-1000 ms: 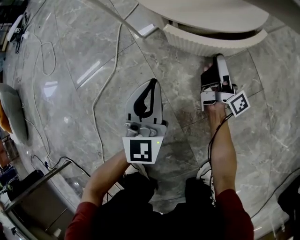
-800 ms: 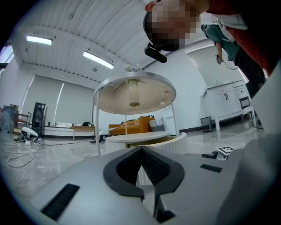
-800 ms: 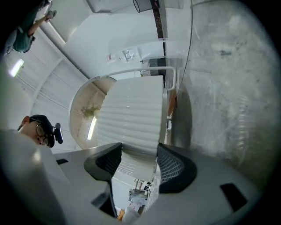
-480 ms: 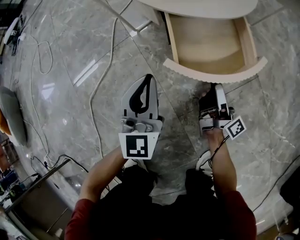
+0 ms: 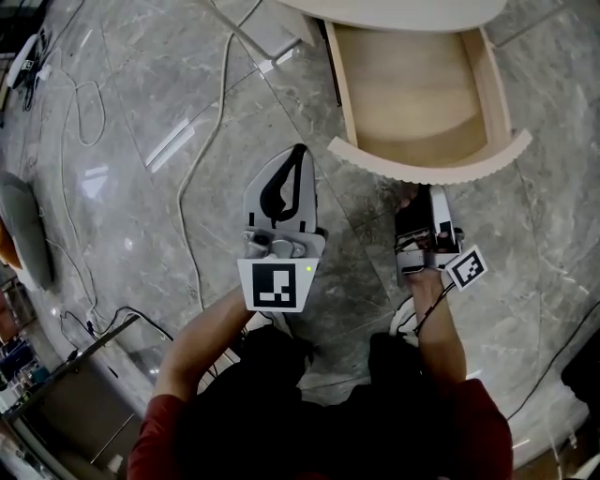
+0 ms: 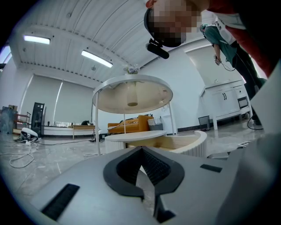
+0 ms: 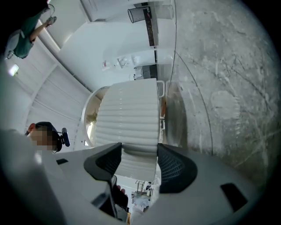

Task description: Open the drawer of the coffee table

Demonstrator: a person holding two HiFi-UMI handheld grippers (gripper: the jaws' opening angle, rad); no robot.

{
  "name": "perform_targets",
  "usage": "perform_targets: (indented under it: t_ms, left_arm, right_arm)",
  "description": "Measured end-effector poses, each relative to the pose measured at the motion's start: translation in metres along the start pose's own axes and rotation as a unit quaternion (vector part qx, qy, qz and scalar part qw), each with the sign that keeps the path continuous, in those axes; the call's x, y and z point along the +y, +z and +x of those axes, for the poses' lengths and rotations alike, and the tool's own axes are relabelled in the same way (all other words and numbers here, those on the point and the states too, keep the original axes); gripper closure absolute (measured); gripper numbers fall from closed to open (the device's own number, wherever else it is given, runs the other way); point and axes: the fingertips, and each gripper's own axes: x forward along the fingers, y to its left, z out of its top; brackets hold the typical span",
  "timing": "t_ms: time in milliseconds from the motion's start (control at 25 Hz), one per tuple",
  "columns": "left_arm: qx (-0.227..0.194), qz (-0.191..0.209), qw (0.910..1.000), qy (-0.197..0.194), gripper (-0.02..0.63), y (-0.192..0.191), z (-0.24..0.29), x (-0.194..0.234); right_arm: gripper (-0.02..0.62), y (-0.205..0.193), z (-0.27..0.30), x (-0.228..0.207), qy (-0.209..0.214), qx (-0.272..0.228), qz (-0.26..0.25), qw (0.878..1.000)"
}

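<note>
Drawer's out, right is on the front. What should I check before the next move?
1. Drawer out from under the table: ok.
2. Right gripper fingers clamp the drawer front: ok.
3. Left gripper shut, empty, off the drawer: ok.
4. Cable lies left of the drawer, clear of it: ok.
5. Drawer at its end stop: cannot tell.

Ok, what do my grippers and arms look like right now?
Both the left gripper and right gripper are grey-white with black ribbed pads and a white cube bearing black square markers. The left shows a small green light. A black cable runs from the right one. The sleeves are dark red.
</note>
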Motion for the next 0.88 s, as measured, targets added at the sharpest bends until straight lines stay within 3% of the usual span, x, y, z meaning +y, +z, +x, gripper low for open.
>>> perform_targets:
  t_ms: [120,240,360,440,480,520,560,640,680,720,760,880]
  left_arm:
    - [0.003,-0.002,1.0000,0.001,0.592,0.001,-0.001,0.000]
    - [0.010,-0.006,0.9999,0.002,0.592,-0.003,-0.004,-0.001]
    - [0.017,-0.007,0.9998,0.001,0.592,-0.007,-0.008,-0.003]
    - [0.016,-0.006,0.9999,0.000,0.592,-0.008,-0.010,-0.002]
    - [0.017,-0.004,0.9998,0.000,0.592,-0.009,-0.011,-0.002]
    - [0.019,-0.001,0.9998,0.001,0.592,-0.011,-0.011,-0.002]
    - [0.020,0.001,0.9998,0.001,0.592,-0.012,-0.011,-0.002]
    - [0.020,-0.002,0.9998,0.005,0.592,-0.013,-0.012,-0.001]
    - [0.021,-0.002,0.9998,0.007,0.592,-0.013,-0.013,-0.001]
    - [0.023,-0.001,0.9997,0.006,0.592,-0.014,-0.014,0.000]
    - [0.026,0.001,0.9997,0.006,0.592,-0.016,-0.015,0.000]
    - [0.026,-0.002,0.9996,0.008,0.592,-0.018,-0.015,0.000]
  right_arm:
    - [0.328,-0.001,-0.003,0.003,-0.013,0.007,-0.009,1.000]
    - [0.328,-0.002,-0.009,0.007,-0.041,0.017,-0.051,0.998]
    - [0.328,-0.007,-0.012,0.015,-0.073,0.037,-0.130,0.988]
    - [0.328,-0.013,-0.013,0.017,-0.108,0.058,-0.218,0.968]
    - [0.328,-0.015,-0.016,0.015,-0.134,0.067,-0.277,0.949]
    - [0.328,-0.017,-0.018,0.014,-0.159,0.077,-0.347,0.921]
    - [0.328,-0.019,-0.019,0.015,-0.179,0.085,-0.426,0.883]
    - [0.328,-0.024,-0.018,0.023,-0.200,0.097,-0.565,0.795]
    - [0.328,-0.027,-0.017,0.028,-0.200,0.101,-0.607,0.762]
    - [0.328,-0.031,-0.015,0.032,-0.197,0.105,-0.631,0.743]
    - [0.328,-0.034,-0.013,0.035,-0.193,0.108,-0.643,0.733]
    - [0.332,-0.037,-0.011,0.040,-0.186,0.107,-0.654,0.726]
